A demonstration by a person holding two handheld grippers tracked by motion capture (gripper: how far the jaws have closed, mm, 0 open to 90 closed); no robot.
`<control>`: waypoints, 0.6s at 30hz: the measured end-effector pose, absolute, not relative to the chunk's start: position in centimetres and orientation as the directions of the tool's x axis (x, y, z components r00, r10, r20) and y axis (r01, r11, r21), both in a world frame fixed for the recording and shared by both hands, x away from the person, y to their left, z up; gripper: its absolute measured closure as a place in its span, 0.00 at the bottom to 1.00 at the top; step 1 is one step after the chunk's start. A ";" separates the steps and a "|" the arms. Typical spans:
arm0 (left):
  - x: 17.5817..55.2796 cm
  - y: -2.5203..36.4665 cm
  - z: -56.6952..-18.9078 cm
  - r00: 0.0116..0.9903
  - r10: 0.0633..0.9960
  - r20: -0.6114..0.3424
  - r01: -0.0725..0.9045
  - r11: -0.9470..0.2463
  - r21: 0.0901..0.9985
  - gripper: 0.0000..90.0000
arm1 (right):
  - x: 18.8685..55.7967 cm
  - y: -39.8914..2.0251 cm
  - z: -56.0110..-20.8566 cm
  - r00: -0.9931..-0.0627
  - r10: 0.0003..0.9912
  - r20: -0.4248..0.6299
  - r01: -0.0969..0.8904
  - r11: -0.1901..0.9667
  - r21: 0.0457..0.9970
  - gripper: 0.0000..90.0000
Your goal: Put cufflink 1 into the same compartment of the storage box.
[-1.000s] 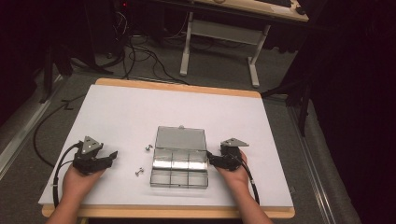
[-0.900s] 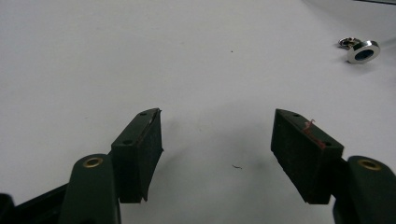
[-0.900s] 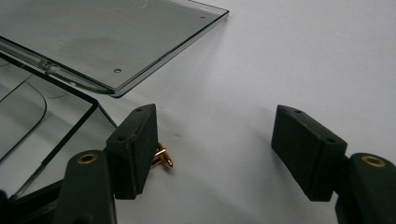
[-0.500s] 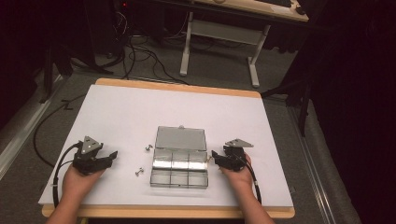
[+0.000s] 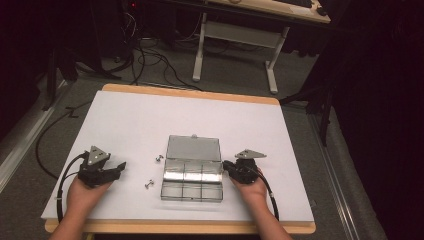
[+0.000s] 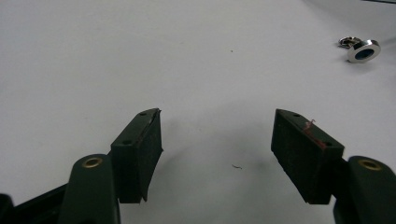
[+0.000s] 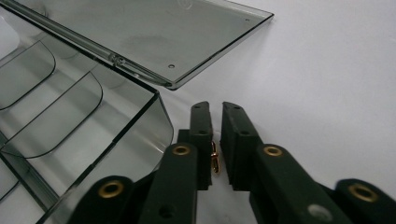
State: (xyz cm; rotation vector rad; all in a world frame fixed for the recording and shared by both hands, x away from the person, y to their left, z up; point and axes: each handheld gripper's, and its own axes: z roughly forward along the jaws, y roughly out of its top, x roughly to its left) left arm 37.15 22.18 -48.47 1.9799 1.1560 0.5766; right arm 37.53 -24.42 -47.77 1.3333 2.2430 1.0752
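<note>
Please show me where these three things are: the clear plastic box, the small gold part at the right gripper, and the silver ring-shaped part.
clear plastic box [image 5: 192, 186]: high view, on a divider.
small gold part [image 7: 214, 157]: right gripper view, on its middle, between the fingers.
silver ring-shaped part [image 6: 364, 50]: left gripper view, on its rim.

A desk frame [image 5: 235, 47] and cables [image 5: 150, 55] stand beyond the table [image 5: 150, 115].
</note>
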 end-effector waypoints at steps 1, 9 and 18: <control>37.1 22.2 -48.5 0.489 0.872 0.008 0.530 -0.304 0.792 0.38 | 37.6 -24.4 -47.8 -0.515 0.851 0.106 0.614 0.280 0.738 0.97; 37.1 22.2 -48.5 0.488 0.873 0.008 0.530 -0.303 0.792 0.38 | 37.6 -24.2 -48.0 -0.538 0.837 0.096 0.615 0.312 0.725 1.00; 37.1 22.2 -48.5 0.488 0.873 0.007 0.529 -0.302 0.793 0.38 | 37.6 -25.7 -47.9 -0.497 0.863 0.092 0.626 0.284 0.726 1.00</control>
